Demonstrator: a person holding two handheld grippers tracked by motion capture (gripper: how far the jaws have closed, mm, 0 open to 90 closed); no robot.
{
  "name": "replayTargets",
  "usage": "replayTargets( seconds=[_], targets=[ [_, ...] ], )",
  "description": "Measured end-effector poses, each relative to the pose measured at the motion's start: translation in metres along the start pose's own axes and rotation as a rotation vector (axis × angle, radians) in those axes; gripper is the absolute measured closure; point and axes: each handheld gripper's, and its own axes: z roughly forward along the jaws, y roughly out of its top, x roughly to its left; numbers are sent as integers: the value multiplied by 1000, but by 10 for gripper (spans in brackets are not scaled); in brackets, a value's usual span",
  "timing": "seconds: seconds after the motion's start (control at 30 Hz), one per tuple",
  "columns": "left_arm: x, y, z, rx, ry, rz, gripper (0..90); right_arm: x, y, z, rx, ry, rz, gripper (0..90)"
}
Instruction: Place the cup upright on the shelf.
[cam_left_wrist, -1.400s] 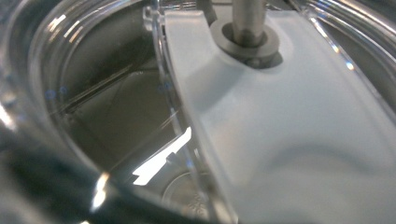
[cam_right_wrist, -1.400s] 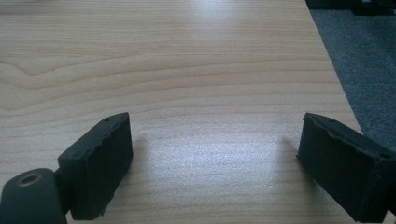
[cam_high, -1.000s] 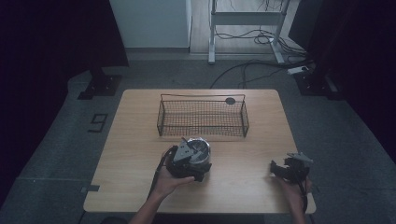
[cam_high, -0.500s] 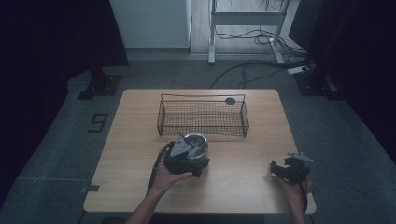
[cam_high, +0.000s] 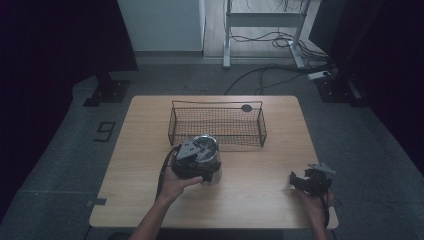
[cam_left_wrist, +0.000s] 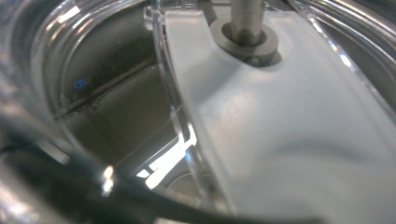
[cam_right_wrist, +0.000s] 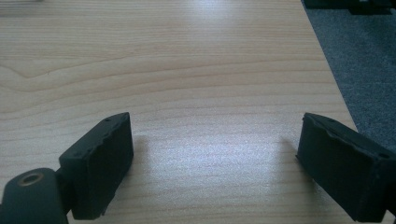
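A clear round container (cam_high: 211, 159) with a metal top hangs just above the table (cam_high: 260, 200), close to the front of a wire basket (cam_high: 216, 104). My left gripper (cam_high: 196, 159) is shut on its wall, with the hand wrapped round the gripper. The left gripper view looks through the clear container wall (cam_left_wrist: 93, 107) at a white inner part (cam_left_wrist: 289, 130) on a metal shaft (cam_left_wrist: 247, 18). My right gripper (cam_high: 306, 181) rests low at the table's right front. Its jaws stand wide apart over bare wood in the right gripper view, where the right gripper (cam_right_wrist: 215, 130) holds nothing.
The empty wire basket stands at the middle back of the table. A small dark round thing (cam_high: 246, 107) lies by its far right corner. The table's right edge (cam_right_wrist: 327, 70) runs close beside my right gripper, with grey carpet (cam_right_wrist: 364, 79) beyond it.
My left hand has lifted the clear container a little and carried it away from me, toward the basket. The right gripper has stayed in place.
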Motion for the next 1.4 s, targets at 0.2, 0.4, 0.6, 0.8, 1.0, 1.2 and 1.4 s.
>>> replayTargets(
  seconds=[0.2,0.4,0.6,0.8,1.0,1.2,1.4],
  targets=[
    [7,6,-3,0,19,-5,36,0,0,0,-1,-4,5,107],
    [11,16,-5,-11,48,2,36,0,1,1,-1,-6,7,107],
    [16,27,-9,-25,55,10,36,0,1,2,-4,-7,8,107],
    [23,40,-10,-45,45,-5,36,0,0,0,-6,-10,10,122],
    [23,47,-8,-38,51,14,36,0,0,0,-6,-12,12,127],
    [26,53,-7,-46,55,9,36,0,0,-1,-3,-14,11,129],
    [34,61,-4,-43,81,4,36,0,0,-1,-2,-14,9,128]
  ],
)
